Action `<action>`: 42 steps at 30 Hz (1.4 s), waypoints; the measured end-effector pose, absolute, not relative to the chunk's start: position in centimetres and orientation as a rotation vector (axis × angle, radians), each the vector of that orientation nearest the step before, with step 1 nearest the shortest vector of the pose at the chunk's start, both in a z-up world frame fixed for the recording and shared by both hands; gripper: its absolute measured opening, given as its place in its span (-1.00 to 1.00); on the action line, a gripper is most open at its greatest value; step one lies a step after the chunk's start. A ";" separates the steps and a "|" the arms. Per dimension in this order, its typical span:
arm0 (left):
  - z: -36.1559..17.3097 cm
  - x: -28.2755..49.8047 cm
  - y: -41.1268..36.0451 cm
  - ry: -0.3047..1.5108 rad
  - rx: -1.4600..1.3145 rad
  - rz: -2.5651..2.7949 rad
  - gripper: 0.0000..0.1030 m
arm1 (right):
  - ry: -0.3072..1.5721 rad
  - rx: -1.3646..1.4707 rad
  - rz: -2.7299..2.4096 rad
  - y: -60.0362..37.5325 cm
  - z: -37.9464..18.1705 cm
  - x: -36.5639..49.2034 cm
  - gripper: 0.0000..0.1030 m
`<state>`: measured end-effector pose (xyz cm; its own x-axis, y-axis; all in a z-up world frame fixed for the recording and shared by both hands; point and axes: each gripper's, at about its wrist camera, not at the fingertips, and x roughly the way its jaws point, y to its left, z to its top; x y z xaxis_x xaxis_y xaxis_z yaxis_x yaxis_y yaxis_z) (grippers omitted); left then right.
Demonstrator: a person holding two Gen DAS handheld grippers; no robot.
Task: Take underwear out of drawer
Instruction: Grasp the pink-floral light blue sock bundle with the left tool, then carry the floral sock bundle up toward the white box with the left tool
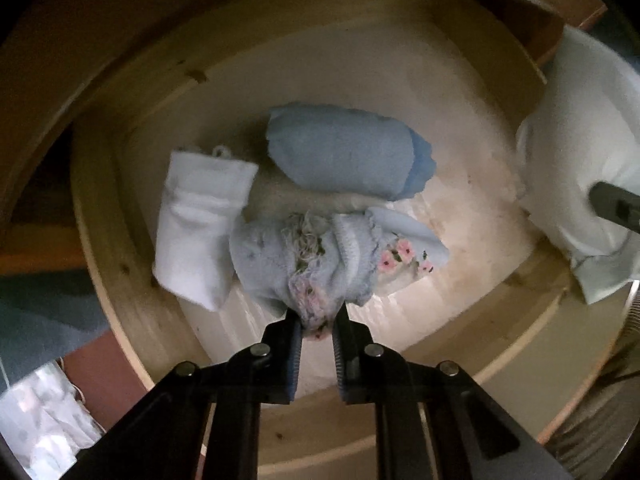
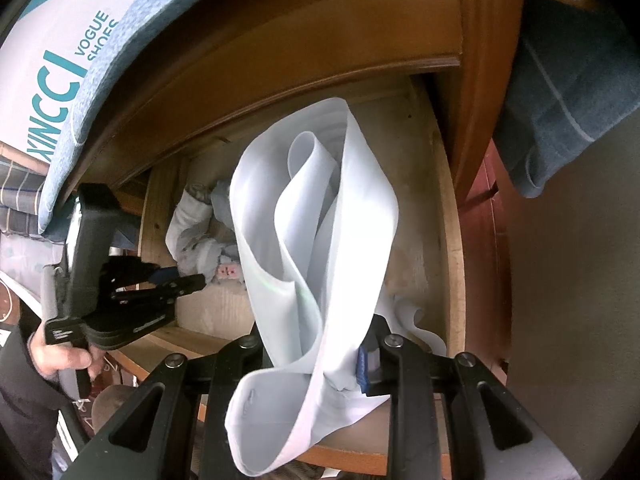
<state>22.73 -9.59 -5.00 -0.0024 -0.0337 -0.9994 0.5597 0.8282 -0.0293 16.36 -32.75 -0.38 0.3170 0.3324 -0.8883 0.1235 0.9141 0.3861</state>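
On the left, our left tool (image 1: 316,318) points down into the drawer (image 1: 120,208) and is pinched narrow on the floral pair (image 1: 308,264), a pale blue bundle with pink flowers, which looks bunched up at the tips and barely off the drawer floor. Beside it lies a white folded piece (image 1: 200,224), and behind it a blue roll (image 1: 344,152); both rest untouched on the bottom.

Moving right, our right tool (image 2: 320,360) is clamped on a white pair (image 2: 320,216), which hangs in loose folds above the drawer's right side, clear of the floor. From this view we also see a hand (image 2: 60,356) gripping the left tool's handle at the drawer's left edge.

So we judge one pair lifted, a second just gripped and ready to lift, and two items left inside. Nothing has been set down outside yet, as far as we can see.
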 end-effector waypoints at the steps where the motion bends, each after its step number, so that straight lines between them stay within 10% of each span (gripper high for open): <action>1: -4.9 22.5 -9.2 1.521 0.420 -0.492 -0.74 | 1.250 0.422 0.142 -32.7 -0.4 16.4 -0.52; 42: 18.1 11.7 -2.0 1.100 0.065 -0.444 -0.74 | 1.243 0.338 0.139 -29.8 -0.1 16.1 -0.52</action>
